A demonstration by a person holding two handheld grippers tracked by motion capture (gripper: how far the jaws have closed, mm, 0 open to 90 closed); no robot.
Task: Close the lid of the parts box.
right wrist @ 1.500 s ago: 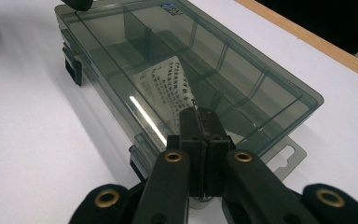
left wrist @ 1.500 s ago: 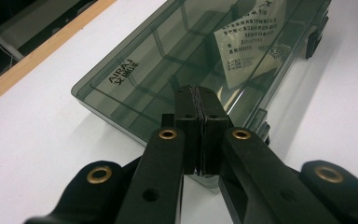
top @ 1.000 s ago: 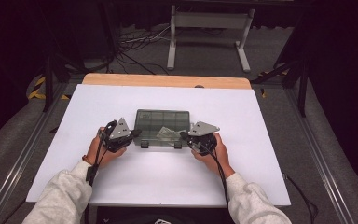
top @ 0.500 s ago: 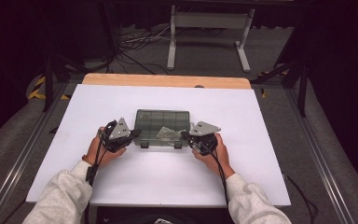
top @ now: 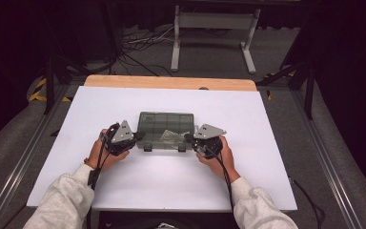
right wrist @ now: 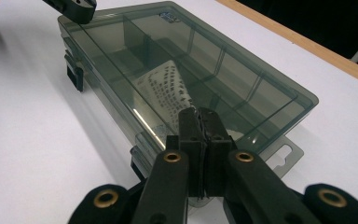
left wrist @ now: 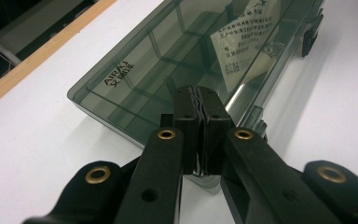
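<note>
A smoky see-through compartment box [top: 166,128] lies closed in the middle of the white table [top: 267,124], with two dark latches [top: 147,148] on its near side. A printed paper slip [left wrist: 242,46] lies inside it. My left gripper [top: 140,136] is at the box's near left corner. In the left gripper view its jaws [left wrist: 198,91] are pressed together with nothing between them, tips over the lid [left wrist: 144,70]. My right gripper [top: 188,137] is at the near right corner, shut in the same way [right wrist: 199,112] over the lid [right wrist: 205,51] and the slip [right wrist: 168,88]. Whether the tips touch the lid I cannot tell.
A wooden strip [top: 171,82] runs along the table's far edge. Beyond it stand a metal frame [top: 214,28] and loose cables [top: 138,45] on the floor. Metal rails flank the table at both sides. The left gripper's tip [right wrist: 72,7] shows far off in the right gripper view.
</note>
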